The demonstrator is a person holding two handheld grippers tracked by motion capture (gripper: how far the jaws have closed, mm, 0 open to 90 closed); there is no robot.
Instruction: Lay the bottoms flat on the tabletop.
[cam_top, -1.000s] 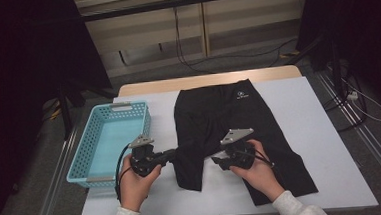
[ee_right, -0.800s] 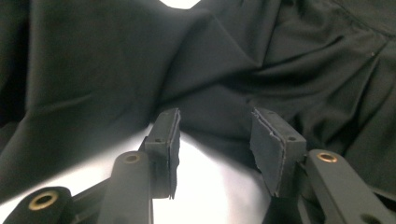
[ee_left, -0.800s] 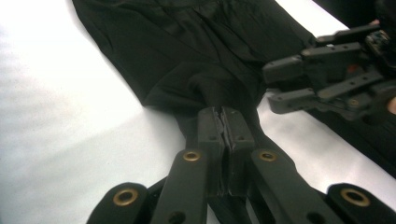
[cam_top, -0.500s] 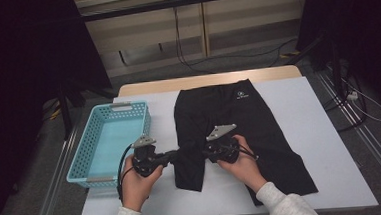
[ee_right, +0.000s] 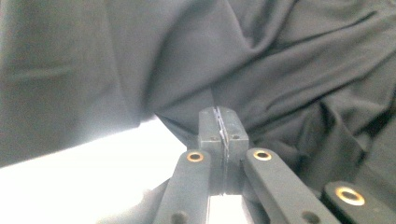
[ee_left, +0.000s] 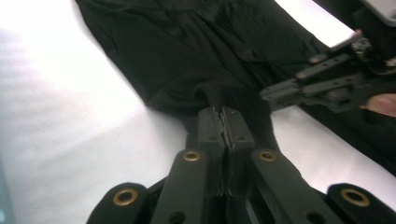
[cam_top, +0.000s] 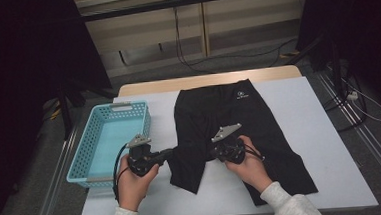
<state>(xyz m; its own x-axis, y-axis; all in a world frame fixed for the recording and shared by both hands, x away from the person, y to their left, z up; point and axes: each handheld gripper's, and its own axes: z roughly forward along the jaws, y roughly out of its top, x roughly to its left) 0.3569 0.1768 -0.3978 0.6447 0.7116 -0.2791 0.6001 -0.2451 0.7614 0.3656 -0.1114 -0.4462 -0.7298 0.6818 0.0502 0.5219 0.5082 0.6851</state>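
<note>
Room: dark surroundings, a pale wall with cables hanging behind the table [cam_top: 325, 129], whose top is white with a wooden strip along the far edge.
Garment: black shorts [cam_top: 239, 119] lie spread across the middle of the table, waistband at the far side with a small white logo, legs toward the person.
Basket: a light blue basket [cam_top: 111, 142] with perforated walls stands on the table's left part, just beside the shorts and apart from them.
Left gripper: the left gripper [cam_top: 170, 153] is held low over the table between the basket and the shorts; in the left gripper view its jaws stand pressed together, with a fold of the black cloth's left edge pinched between the pads [ee_left: 211, 123].
Right gripper: the right gripper [cam_top: 212, 151] sits over the left leg of the shorts, near the left gripper and pointing toward it; its jaws have just been closing and now meet on a bunched ridge of the black fabric, seen in the right gripper view [ee_right: 223, 122].
Hands: the left hand [cam_top: 133, 178] and right hand [cam_top: 249, 164], in pale sleeves, come in from the near edge.
</note>
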